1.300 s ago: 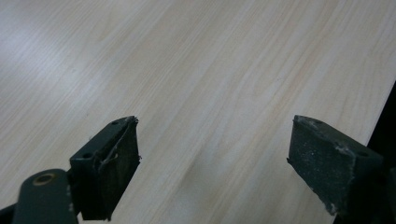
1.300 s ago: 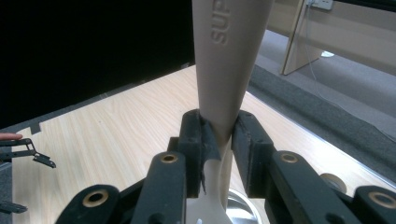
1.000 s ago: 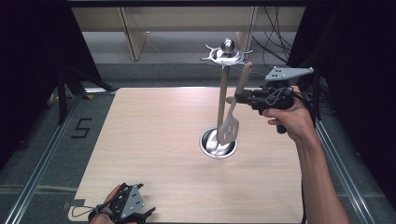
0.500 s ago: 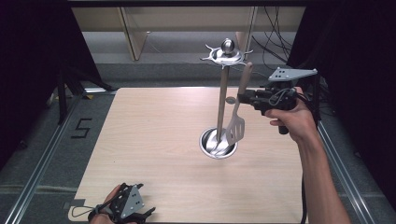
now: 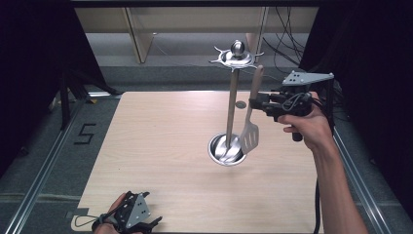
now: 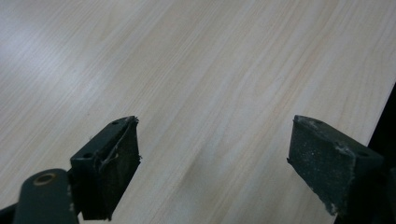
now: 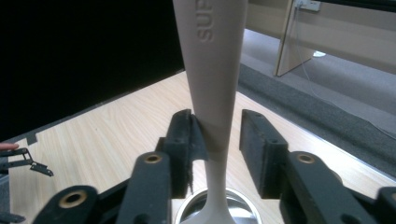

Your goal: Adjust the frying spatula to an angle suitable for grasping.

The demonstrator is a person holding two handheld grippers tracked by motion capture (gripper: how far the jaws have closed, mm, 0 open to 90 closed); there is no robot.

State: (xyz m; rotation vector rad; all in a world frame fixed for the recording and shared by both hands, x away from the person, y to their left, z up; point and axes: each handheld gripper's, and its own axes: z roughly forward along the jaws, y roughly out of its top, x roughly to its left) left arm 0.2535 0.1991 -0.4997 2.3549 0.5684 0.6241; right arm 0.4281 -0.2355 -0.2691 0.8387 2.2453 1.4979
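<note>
One table [image 5: 160, 146] carries a utensil stand [image 5: 232, 97] toward its far right. Beside it hangs a spatula [image 5: 250, 122], seemingly just hooked; the right gripper [image 7: 215, 140] stands slightly parted around its handle. The left gripper [image 6: 212, 163] rests wide open, empty, near-left.

The right tool [image 7: 215, 149] rises from the bottom edge with its two black padded jaws on either side of a pale cream plastic utensil handle [image 7: 212, 65] that stands upright; the left pad touches the handle, while a narrow gap shows between the handle and the right pad. Raised letters "SUP" run up the handle near the top edge. Below the jaws sits a round shiny metal base [image 7: 238, 207] on the light wooden table [image 7: 93, 140]. Grey carpeted floor [image 7: 327, 112] lies beyond the table's far edge
</note>
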